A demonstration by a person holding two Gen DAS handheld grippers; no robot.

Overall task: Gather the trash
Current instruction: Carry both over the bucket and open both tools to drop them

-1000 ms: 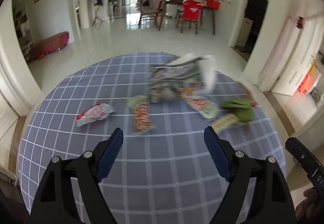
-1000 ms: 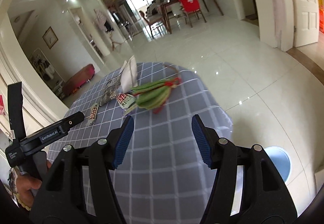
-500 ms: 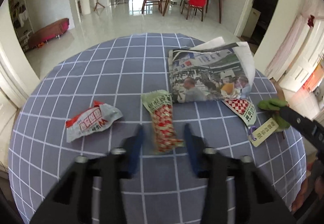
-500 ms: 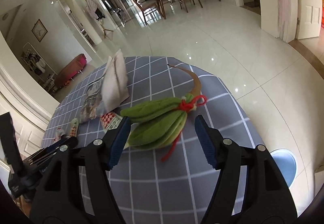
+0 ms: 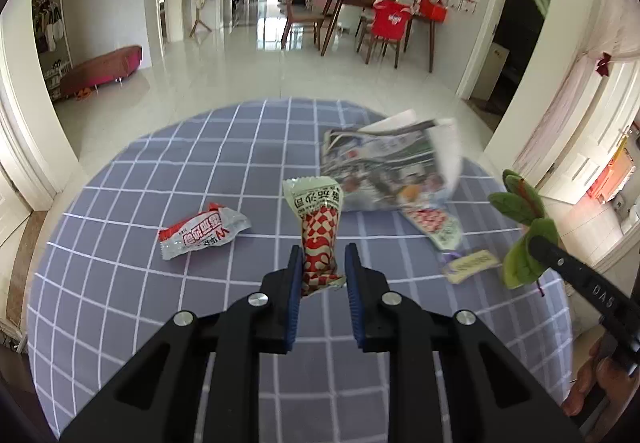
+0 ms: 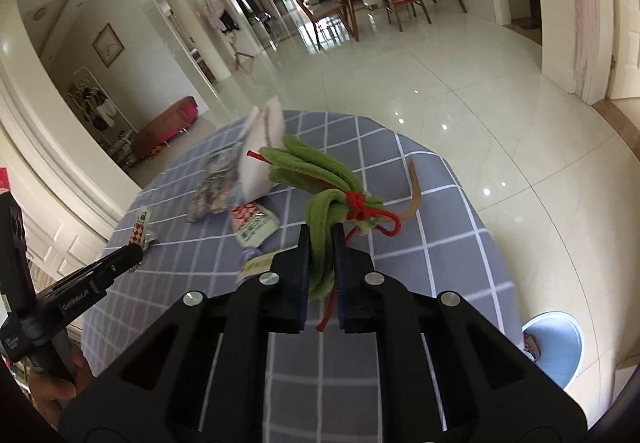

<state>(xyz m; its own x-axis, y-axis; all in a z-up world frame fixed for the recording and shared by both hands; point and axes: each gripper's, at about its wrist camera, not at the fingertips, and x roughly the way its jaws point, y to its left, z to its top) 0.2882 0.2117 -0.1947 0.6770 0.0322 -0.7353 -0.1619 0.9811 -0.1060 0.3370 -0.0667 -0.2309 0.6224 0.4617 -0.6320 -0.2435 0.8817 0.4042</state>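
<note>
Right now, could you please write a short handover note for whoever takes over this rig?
Left gripper: shut on the checked wrapper, lifted off the table.
Right gripper: shut on the green bundle, also raised.
Still on the table: red-white wrapper, newspaper, second checked wrapper, tag.
Blue bin stands on the floor to the right.
Done: two grasps. Left: bin both, then collect the rest.

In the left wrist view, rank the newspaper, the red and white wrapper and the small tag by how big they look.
1. newspaper, clearly largest.
2. red and white wrapper.
3. small tag, smallest; it lies about as near as the wrapper, so the order seems safe.
</note>
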